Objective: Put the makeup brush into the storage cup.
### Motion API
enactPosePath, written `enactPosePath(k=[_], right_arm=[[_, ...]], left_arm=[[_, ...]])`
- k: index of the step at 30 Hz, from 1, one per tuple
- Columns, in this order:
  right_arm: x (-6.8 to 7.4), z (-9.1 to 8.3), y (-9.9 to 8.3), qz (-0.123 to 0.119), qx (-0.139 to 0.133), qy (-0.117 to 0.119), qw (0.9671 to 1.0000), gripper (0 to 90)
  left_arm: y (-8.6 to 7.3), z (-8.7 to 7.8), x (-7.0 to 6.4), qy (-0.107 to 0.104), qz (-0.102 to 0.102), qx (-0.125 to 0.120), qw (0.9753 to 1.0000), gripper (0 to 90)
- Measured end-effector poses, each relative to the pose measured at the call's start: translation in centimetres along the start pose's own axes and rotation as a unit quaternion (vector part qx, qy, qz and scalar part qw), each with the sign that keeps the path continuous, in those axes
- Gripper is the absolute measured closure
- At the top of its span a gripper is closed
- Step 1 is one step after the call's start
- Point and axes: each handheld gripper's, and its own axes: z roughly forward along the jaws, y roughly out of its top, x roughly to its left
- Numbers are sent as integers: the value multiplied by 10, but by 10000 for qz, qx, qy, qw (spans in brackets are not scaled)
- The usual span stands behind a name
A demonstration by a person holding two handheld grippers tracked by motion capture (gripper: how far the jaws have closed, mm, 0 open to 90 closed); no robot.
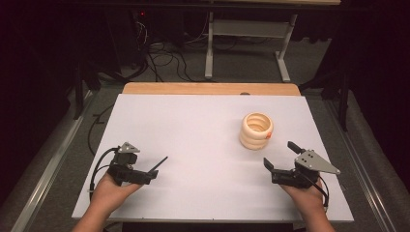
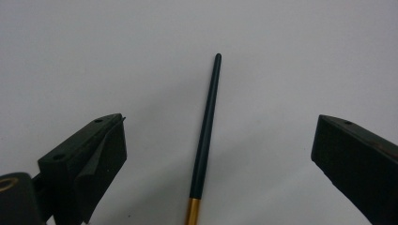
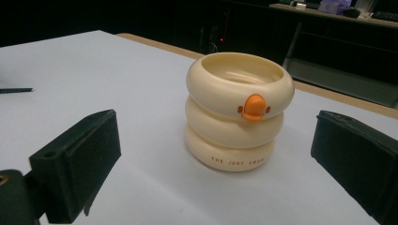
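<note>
A slim dark-green stick with a gold metal band near its lower end, seemingly a brush or pen handle (image 2: 206, 131), lies flat on the white table top (image 1: 193, 121), its rounded tip pointing away from the left gripper (image 1: 147, 175). In the high view the stick (image 1: 158, 164) shows as a thin dark line at the near left of the table, slanting up toward the far right from the gripper's front. In the left gripper view it runs up the middle of the gap between the two black jaws, well apart from both; the jaws stand wide and released, holding nothing and touching nothing. Toward the far right of the table stands a cream-coloured plastic cup shaped like three stacked rings, with a small orange duck bill on its top ring (image 3: 240, 110) and small printed lettering low on its bottom ring. It is upright, its open mouth facing up. In the high view the cup (image 1: 256, 130) sits just beyond the right gripper (image 1: 282, 158), slightly to its left. In the right gripper view the cup stands ahead between the two jaws, apart from both; these jaws too are spread wide and grasp nothing.
</note>
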Motion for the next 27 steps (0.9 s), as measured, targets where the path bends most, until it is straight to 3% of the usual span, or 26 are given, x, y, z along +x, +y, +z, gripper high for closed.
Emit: enactPosePath(k=[15, 21, 27], right_arm=[[0, -1, 1, 63, -31, 56, 10000, 27], [0, -1, 0, 52, -28, 51, 10000, 27], [1, -2, 1, 81, -40, 50, 9999, 27]], left_arm=[[7, -3, 0, -52, 68, 543, 9985, 12], [9, -3, 0, -46, 192, 718, 9972, 6], [11, -1, 1, -120, 185, 894, 9958, 6]])
